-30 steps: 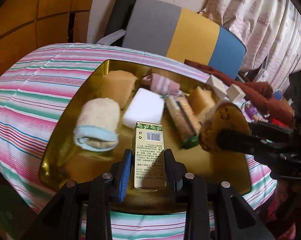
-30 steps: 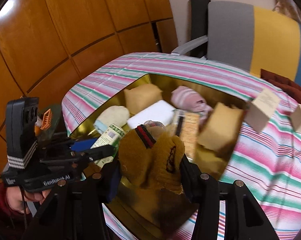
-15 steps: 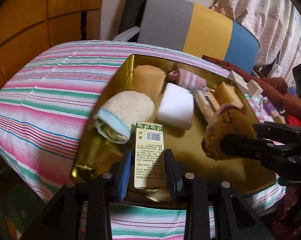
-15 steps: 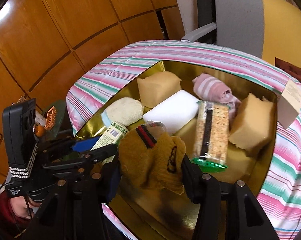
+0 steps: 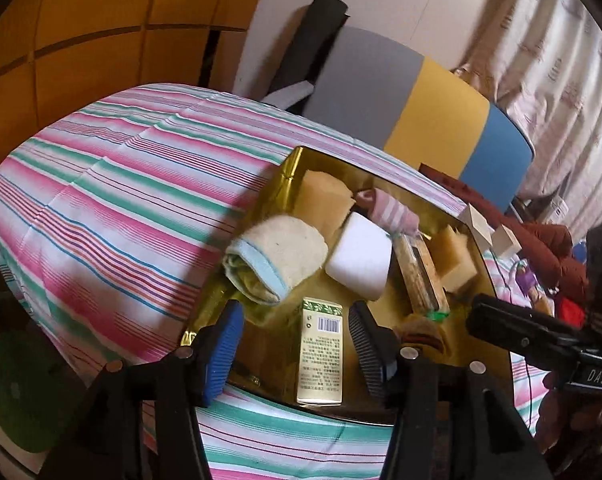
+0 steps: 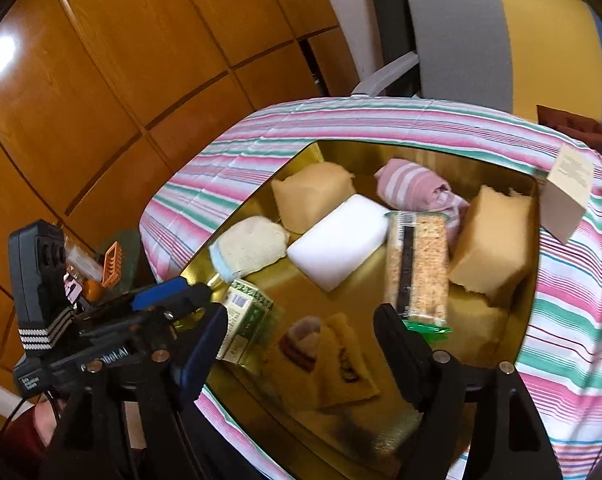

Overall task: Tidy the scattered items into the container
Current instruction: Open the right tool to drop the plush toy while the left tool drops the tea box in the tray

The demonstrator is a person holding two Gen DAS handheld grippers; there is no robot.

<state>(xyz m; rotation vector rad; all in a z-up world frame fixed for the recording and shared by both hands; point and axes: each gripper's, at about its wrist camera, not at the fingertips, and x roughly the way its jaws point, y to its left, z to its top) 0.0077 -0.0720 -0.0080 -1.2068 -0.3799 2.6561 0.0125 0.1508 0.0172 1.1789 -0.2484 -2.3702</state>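
A gold tray sits on the striped bedcover. My left gripper is open; the green-and-cream box lies in the tray between its jaws, untouched. My right gripper is open above the mustard-brown sock, which lies loose in the tray. The tray also holds a rolled cream towel, a white block, two tan sponges, a pink striped roll and a wrapped cracker bar.
Two small cream boxes lie on the bedcover right of the tray; one shows in the right wrist view. A grey, yellow and blue chair stands behind. Wooden panels are at left. Dark red clothes lie at far right.
Both grippers have opened. The box has left my left gripper and the sock has left my right gripper; both now lie in the tray. Both grippers have drawn back a little.
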